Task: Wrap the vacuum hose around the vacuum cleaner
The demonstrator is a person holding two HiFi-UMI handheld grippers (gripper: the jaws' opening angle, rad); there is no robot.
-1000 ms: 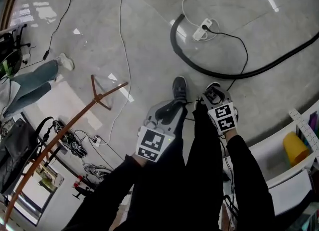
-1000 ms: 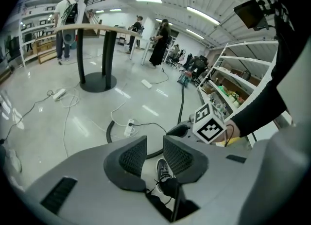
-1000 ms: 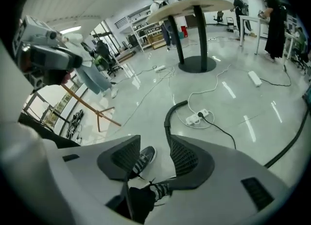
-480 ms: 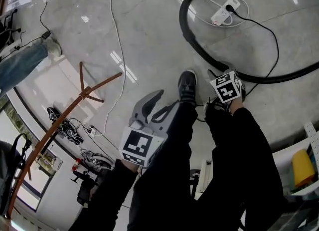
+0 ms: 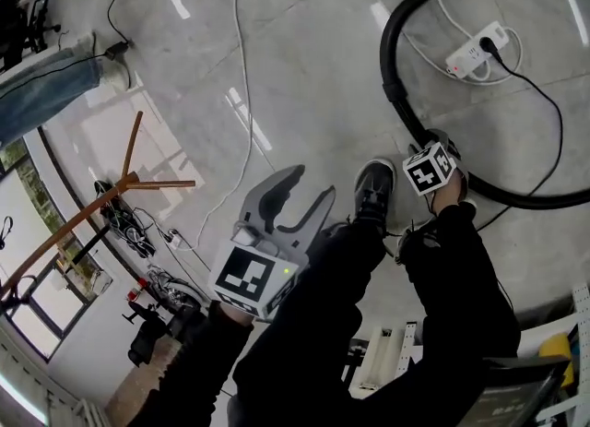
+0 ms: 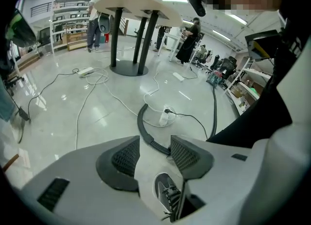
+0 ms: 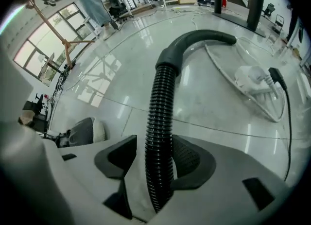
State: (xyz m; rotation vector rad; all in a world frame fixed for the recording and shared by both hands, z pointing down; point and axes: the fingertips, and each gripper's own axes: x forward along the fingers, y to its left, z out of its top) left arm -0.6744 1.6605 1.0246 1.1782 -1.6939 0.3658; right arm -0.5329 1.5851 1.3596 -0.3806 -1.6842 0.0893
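The left gripper [image 5: 305, 192] hangs above the floor [image 5: 304, 65]; its jaws have just been opening, with nothing between them. The right gripper [image 7: 154, 157] has jaws that have just been opening too, and they loosely straddle the black hose [image 7: 163, 102], which lies curved on the floor.

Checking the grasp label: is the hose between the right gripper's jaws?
Yes, the ribbed black hose runs between the jaws of the right gripper, which have just been opening.
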